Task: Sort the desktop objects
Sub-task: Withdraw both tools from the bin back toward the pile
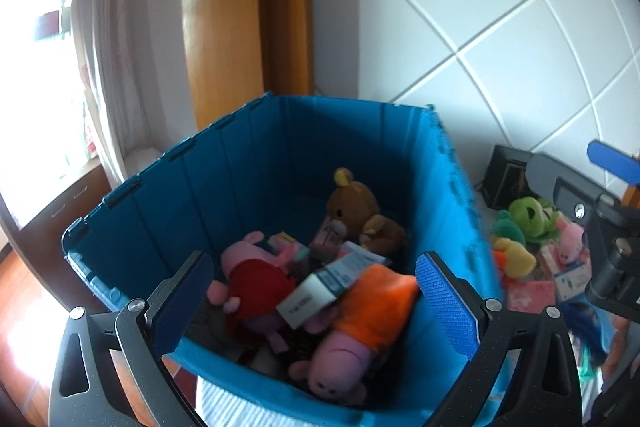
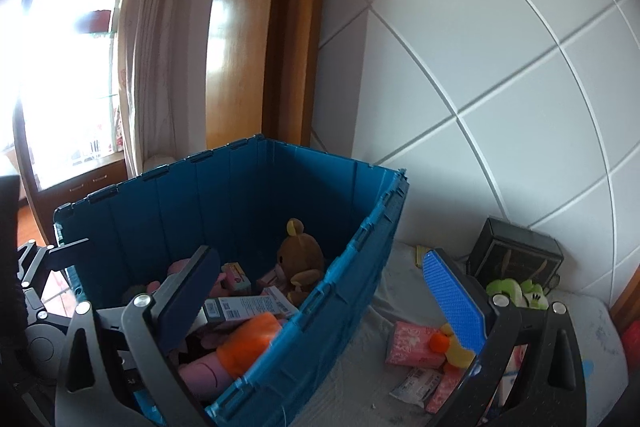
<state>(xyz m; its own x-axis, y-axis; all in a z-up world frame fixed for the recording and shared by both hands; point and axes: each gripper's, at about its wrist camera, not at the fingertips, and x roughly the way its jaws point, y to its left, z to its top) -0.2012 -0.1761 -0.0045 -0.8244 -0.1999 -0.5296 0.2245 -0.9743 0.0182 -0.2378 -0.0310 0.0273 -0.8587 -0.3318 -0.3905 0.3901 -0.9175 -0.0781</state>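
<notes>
Both pairs of jaws wide apart, clamped on nothing. Left gripper [image 1: 314, 263] above the open blue crate [image 1: 240, 167], looking down on what already lies inside: brown bear plush [image 1: 352, 207] against the far wall, pig plush in a red dress [image 1: 256, 279], pig plush in orange [image 1: 372, 303] with a white carton [image 1: 316, 291] lying across the pile. Right gripper [image 2: 320, 255] astride the crate's right wall, one finger over the crate, the other out over the white tabletop [image 2: 400, 287]. Unsorted things all to the right of the crate on that tabletop: pink packet [image 2: 412, 345] lying flat and touching a yellow duck plush [image 2: 460, 351], more small packets just beside them in the right wrist view, green frog plush [image 2: 516, 291] farther back near a black box [image 2: 516, 259] by the wall. Nearest by far to the right gripper, low and to the right of its jaw gap, partly hidden behind its blue-padded finger. Long side of the pink packet seemingly running across the view, more or less in line with the jaw opening, so probably calls for a shift rightward and down, perhaps with a turn of the wrist to close across the shorter side. Left gripper well apart from that pile, with the crate wall between.
</notes>
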